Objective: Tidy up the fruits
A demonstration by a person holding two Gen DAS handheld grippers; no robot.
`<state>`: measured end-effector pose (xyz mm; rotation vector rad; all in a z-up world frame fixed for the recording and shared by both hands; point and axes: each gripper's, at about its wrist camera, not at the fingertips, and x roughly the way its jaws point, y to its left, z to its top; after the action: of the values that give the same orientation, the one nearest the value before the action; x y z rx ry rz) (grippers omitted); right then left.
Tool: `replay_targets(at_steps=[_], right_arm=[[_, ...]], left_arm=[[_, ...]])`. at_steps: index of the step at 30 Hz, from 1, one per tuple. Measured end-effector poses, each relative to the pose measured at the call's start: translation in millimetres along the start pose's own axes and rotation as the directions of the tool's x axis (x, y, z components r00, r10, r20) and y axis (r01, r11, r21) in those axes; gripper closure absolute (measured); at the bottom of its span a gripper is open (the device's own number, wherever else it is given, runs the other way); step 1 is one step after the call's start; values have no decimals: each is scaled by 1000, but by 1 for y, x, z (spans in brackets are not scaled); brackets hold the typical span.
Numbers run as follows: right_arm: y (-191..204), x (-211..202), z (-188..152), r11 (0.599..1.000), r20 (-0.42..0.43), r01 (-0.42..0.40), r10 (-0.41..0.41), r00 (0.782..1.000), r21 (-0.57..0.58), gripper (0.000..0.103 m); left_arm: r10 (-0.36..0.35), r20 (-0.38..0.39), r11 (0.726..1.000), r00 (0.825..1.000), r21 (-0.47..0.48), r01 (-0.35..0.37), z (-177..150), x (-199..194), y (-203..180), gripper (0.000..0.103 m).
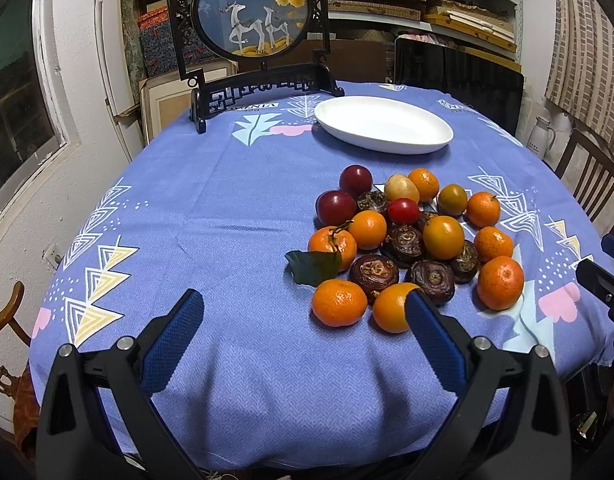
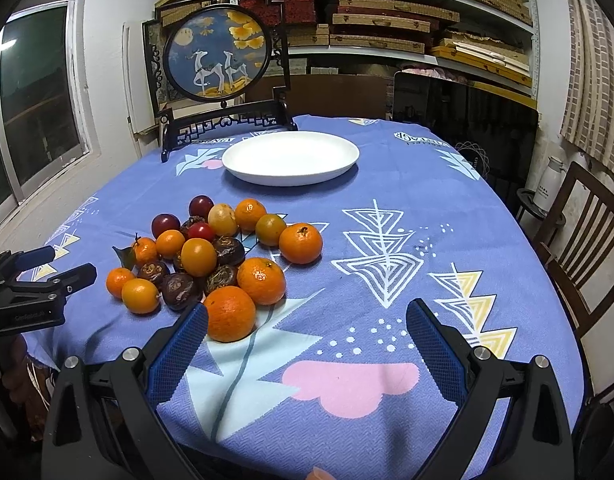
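A pile of fruit lies on the blue tablecloth: several tangerines, dark water chestnuts, red plums and a small red tomato. It also shows in the right wrist view. An empty white oval plate stands behind the pile, also in the right wrist view. My left gripper is open and empty, in front of the pile and left of it. My right gripper is open and empty, in front of the pile and right of it; its left finger is beside the nearest tangerine.
A black framed deer screen stands at the table's far left edge. A dark monitor stands behind the table. A wooden chair is at the right, a white kettle beyond it. Each gripper shows at the other view's edge.
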<state>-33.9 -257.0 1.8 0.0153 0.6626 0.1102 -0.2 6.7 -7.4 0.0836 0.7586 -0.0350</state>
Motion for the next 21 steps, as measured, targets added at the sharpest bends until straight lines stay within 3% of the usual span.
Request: replay_targets(at_steps=[21], right_arm=[[16, 13, -5, 996, -49, -73, 71, 996, -42, 5]], left_arm=[[3, -24, 1000, 1000, -6, -4, -3, 9, 3, 5]])
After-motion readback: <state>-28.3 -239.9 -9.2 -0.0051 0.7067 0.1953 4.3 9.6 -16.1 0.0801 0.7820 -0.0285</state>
